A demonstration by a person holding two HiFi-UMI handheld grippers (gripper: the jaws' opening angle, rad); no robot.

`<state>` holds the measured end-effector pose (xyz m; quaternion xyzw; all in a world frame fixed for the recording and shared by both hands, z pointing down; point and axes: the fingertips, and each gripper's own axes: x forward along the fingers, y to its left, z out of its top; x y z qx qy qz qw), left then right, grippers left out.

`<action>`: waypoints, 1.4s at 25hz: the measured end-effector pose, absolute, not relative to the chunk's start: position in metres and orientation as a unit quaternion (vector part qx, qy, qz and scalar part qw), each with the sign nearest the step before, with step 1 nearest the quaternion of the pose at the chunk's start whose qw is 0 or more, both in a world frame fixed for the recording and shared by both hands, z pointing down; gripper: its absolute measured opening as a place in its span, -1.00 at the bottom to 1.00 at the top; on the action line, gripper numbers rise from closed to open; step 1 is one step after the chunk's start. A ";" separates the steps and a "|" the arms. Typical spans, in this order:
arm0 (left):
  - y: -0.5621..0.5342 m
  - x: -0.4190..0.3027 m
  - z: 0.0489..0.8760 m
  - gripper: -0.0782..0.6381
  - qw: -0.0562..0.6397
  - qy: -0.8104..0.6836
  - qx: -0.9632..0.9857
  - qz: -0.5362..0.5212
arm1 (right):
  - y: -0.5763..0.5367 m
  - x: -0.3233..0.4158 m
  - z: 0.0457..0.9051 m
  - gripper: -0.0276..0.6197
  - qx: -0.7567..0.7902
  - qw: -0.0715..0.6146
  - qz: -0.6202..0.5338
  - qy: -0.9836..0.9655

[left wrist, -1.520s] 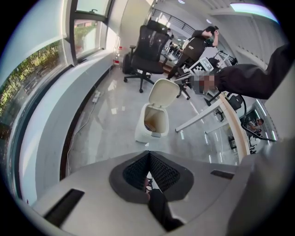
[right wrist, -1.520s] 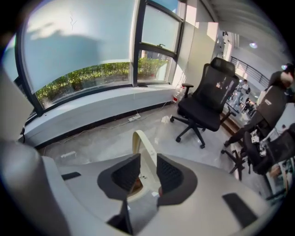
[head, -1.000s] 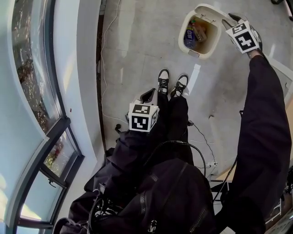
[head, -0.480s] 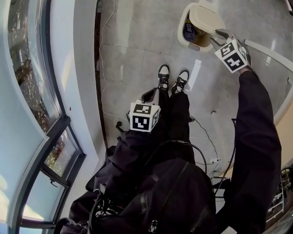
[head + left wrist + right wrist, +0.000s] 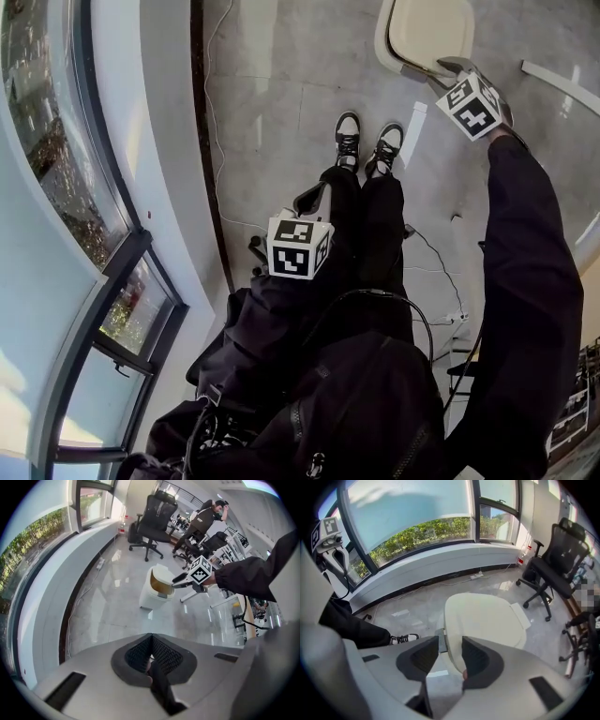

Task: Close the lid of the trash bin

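Note:
The white trash bin (image 5: 386,49) stands on the floor ahead of my shoes, its cream lid (image 5: 429,30) lowered over the opening. My right gripper (image 5: 449,67) reaches to the lid's near edge. In the right gripper view the lid (image 5: 487,616) fills the middle, and its front rim lies between the open jaws of the right gripper (image 5: 450,645). The left gripper view shows the bin (image 5: 153,596) from the side with a brown slit under the lid and the right gripper (image 5: 178,579) at its rim. My left gripper (image 5: 310,196) hangs by my legs, shut and holding nothing (image 5: 150,637).
A curved window wall (image 5: 56,187) runs along the left, with cables (image 5: 212,122) on the floor beside it. Black office chairs (image 5: 553,564) stand beyond the bin. A person (image 5: 206,513) sits far off. A white rail (image 5: 562,81) lies right of the bin.
The lid has come down from upright, with the rubbish inside showing, to lying over the bin. My right gripper went down and nearer with it. The left gripper barely shifted.

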<state>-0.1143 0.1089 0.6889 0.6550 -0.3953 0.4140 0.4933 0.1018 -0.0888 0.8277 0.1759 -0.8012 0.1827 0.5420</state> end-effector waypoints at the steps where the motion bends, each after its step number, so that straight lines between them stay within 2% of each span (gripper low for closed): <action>1: 0.112 -0.114 0.692 -0.78 0.495 -0.394 0.654 0.415 | -0.086 0.101 0.835 -0.44 0.177 0.542 0.187 -0.800; 14: 0.140 -0.118 0.710 -0.78 0.508 -0.386 0.647 0.417 | -0.070 0.094 0.897 -0.44 0.180 0.554 0.213 -0.784; 35: 0.140 -0.111 0.694 -0.78 0.490 -0.375 0.667 0.419 | -0.067 0.093 0.907 -0.35 0.204 0.548 0.270 -0.765</action>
